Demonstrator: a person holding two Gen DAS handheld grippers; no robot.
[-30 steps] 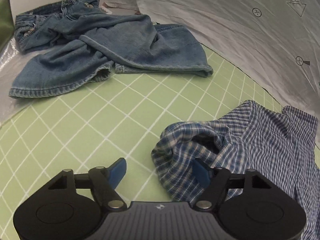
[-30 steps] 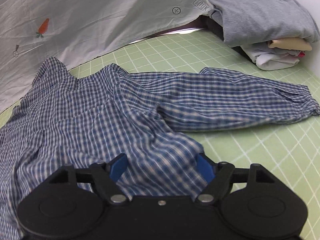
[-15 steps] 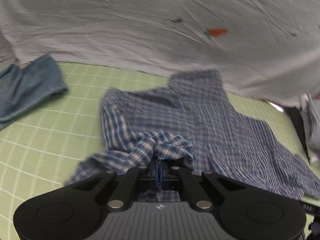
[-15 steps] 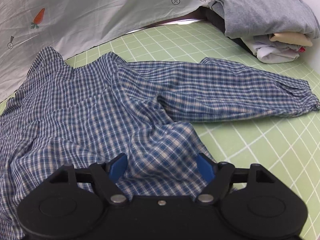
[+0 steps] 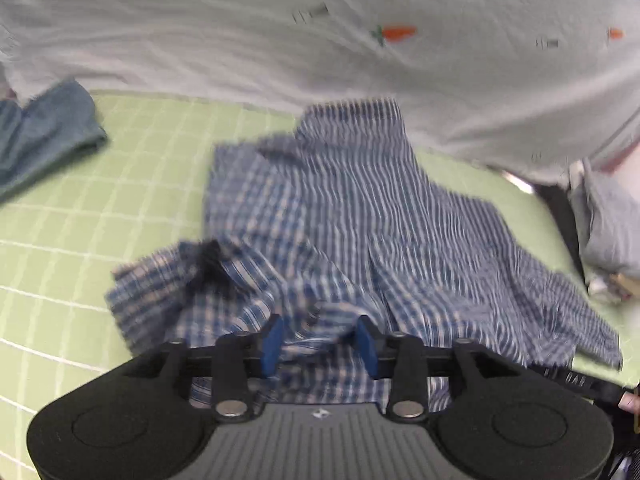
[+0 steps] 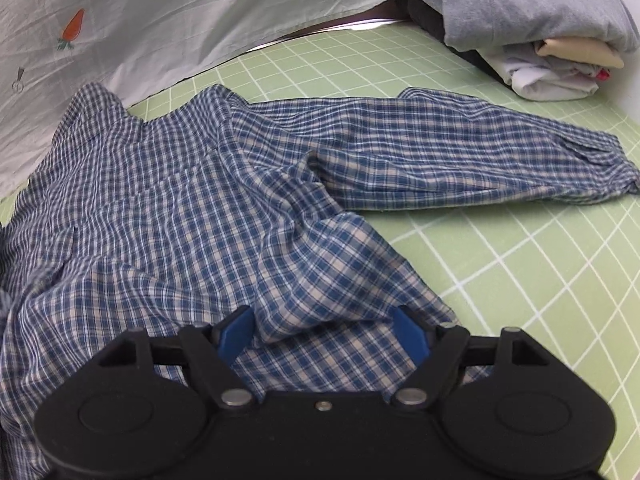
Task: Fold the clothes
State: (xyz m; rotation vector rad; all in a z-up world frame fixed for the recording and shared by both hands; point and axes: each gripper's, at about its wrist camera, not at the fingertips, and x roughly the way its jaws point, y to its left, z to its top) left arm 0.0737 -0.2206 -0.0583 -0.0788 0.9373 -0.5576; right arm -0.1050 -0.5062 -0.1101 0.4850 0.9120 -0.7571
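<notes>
Currently both tongs, left tongs [image 5: 320, 340] and right tongs [image 6: 324, 330], are hovering spread over crumpled blue-checked cotton shirt [image 6: 192, 200]; bunched fabric between them is risking a multi-layer pinch.

I read the plaid shirt [image 6: 192, 208] as thin woven cloth, matt, softly creased. The cutting mat [image 6: 520, 280] looks smooth, matt green with printed white grid lines. The white sheet [image 6: 180, 12] behind is wrinkled light cloth with printed carrots. The jeans [image 5: 44, 136] look like coarse denim, though blurred. The folded grey garment [image 6: 520, 0] appears to be a soft knit. My right tool [image 6: 323, 336] has a matt black plastic body, shiny metal pivot pins and smooth blue pads [image 6: 236, 334].
</notes>
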